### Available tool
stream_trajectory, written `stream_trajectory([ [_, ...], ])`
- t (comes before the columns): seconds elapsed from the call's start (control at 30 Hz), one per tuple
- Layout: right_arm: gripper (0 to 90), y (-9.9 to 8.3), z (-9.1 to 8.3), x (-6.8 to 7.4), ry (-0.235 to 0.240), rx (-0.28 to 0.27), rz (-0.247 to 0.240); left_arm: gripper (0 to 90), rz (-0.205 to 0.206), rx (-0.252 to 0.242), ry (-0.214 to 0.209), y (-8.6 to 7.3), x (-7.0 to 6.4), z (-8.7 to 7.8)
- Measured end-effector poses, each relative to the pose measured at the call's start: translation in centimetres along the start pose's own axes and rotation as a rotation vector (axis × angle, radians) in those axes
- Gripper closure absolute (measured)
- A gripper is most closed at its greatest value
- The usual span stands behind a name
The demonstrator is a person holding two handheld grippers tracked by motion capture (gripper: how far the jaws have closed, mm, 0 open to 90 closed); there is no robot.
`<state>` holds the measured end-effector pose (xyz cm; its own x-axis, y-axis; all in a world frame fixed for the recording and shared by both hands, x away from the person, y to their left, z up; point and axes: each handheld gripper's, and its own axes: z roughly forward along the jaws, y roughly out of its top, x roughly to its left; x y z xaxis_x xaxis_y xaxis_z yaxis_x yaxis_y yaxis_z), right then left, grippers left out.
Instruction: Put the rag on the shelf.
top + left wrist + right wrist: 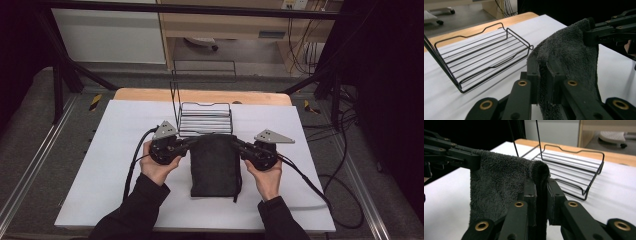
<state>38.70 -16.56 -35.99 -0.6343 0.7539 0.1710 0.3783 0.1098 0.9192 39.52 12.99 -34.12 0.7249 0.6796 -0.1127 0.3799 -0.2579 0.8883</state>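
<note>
Pinching the dark towel's far corners, left gripper and right gripper stretch its top edge. Soft, light and limp, it sags; corner holds suit it. A wire rack sits at twelve o'clock.

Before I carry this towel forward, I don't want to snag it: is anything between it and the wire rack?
Nothing visible is. The dark towel hangs by its two far corners from the left gripper and the right gripper, and the wire rack sits just beyond it with bare white tabletop between.
</note>
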Motion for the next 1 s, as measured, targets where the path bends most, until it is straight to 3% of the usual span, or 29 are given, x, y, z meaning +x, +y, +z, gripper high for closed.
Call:
stream_trajectory([
  [0.67,80.9,3.0,-2.0,1.9,-0.037,-0.134,-0.093,82.2,0.034,-0.120,0.019,2.4,-0.4,-2.5],
  [1.0,80.9,5.1,-2.4,2.6,-0.061,-0.221,-0.115,82.2,0.047,-0.193,0.045,4.8,-0.2,-3.5],
])
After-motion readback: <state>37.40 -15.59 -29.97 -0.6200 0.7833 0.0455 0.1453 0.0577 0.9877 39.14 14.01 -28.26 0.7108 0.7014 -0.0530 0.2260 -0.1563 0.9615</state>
